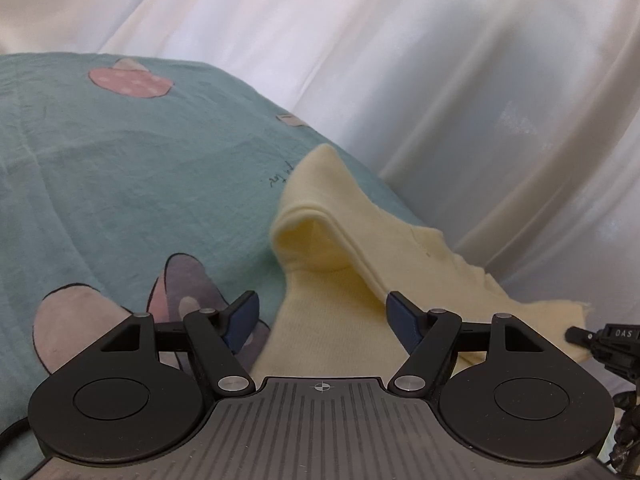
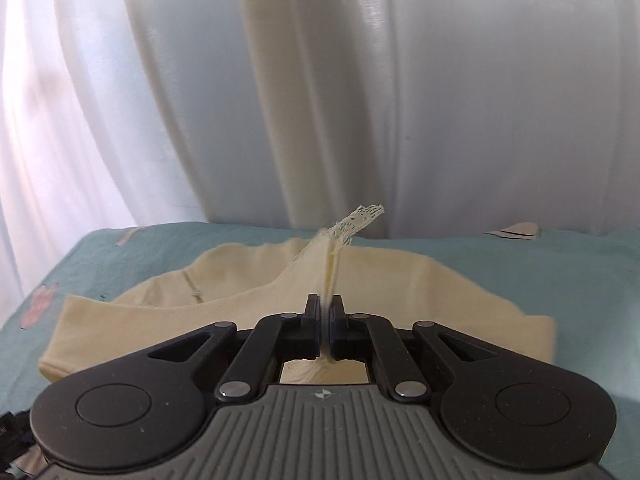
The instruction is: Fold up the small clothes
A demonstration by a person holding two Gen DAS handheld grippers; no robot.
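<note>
I have the pale yellow garment lying on the teal printed sheet, close to the white curtain behind it. My right gripper has its fingers pressed together on a pinch of the cloth, lifting a thin ridge with a frayed, lacy edge sticking up past the tips. My left gripper has its fingers spread wide, holding nothing, poised over a raised ribbed fold of the same garment.

I judge the fabric light, soft and limp: it will sag and slide wherever I do not support it, and the frayed edge could tear or slip out of a shallow grip. A firmer hold would be on the thick ribbed hem or a seam, taken deep between the pads.

What sort of garment this is I cannot say; it may be a small top or shorts, but both gripper bodies cover its near part, and its edge runs out of view at the right
</note>
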